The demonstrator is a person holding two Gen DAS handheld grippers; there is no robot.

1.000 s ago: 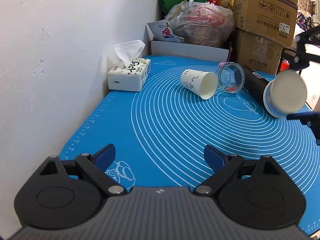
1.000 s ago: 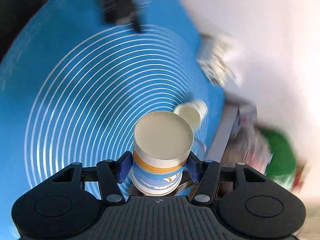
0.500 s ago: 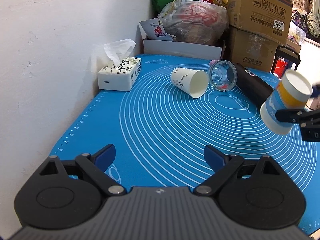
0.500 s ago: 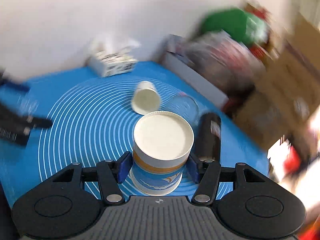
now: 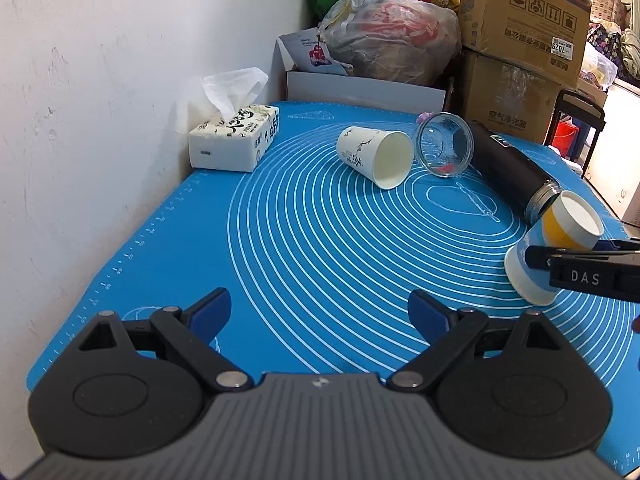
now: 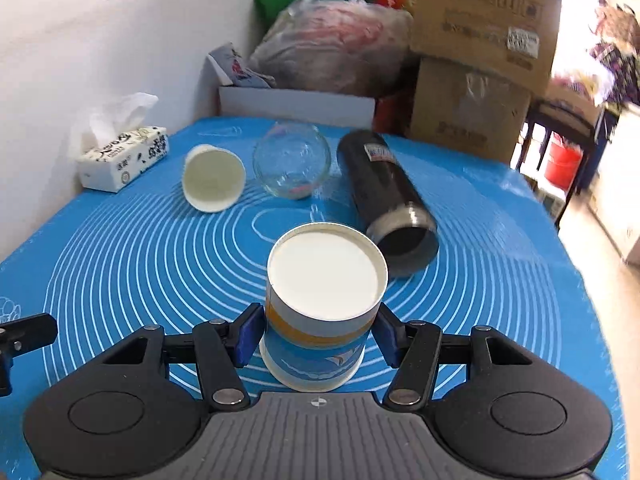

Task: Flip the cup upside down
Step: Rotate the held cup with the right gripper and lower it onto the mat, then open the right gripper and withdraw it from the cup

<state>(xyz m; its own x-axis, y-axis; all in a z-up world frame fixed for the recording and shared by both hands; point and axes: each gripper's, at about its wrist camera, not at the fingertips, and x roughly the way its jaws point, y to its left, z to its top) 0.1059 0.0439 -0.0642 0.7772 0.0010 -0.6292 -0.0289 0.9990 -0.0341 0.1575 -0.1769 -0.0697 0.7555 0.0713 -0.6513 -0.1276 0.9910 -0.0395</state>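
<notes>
Blue-and-orange paper cup (image 6: 320,312) sits inverted, clamped between right gripper (image 6: 316,334) fingers.

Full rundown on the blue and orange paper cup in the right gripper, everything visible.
The blue and orange paper cup looks like coated paper: an orange band near its white recessed base, and a blue body with white wave and sailboat print. It is tilted, base up and away from the right wrist camera, white rolled rim lowest and near the blue silicone mat; contact is unclear. The right hand-held gripper clamps its sides with blue pads. Nothing else touches it.
</notes>
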